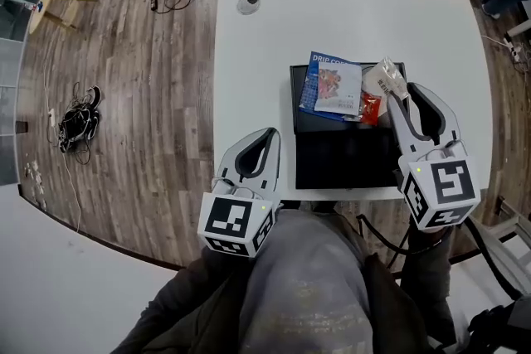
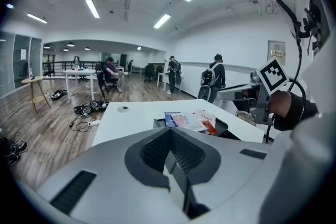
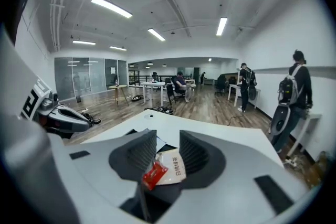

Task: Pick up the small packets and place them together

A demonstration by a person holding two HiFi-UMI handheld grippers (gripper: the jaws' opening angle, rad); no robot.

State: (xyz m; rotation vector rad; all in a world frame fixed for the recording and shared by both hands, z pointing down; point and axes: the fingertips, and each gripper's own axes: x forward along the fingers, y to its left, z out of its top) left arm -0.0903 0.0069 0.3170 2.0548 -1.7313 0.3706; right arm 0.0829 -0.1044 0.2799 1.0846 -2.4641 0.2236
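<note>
Over the white surface (image 1: 274, 54), the right gripper (image 1: 402, 93) reaches in from 4 o'clock to the 1 o'clock corner of the black tray (image 1: 332, 162). Its jaws stand apart. In the right gripper view a small red packet (image 3: 153, 174) and a white printed packet (image 3: 174, 166) lie in the gap, and neither pad seems to press on them. They sit just beside the blue coffee packet (image 1: 319, 83) at the tray's 12 o'clock end, so I judge this to be the setting-down step, with the packets now gathered. The left gripper (image 1: 270, 135) hangs at the tray's 8 o'clock, jaws together on nothing. The next move calls for drawing the right gripper straight back and up without dragging the red packet along.
</note>
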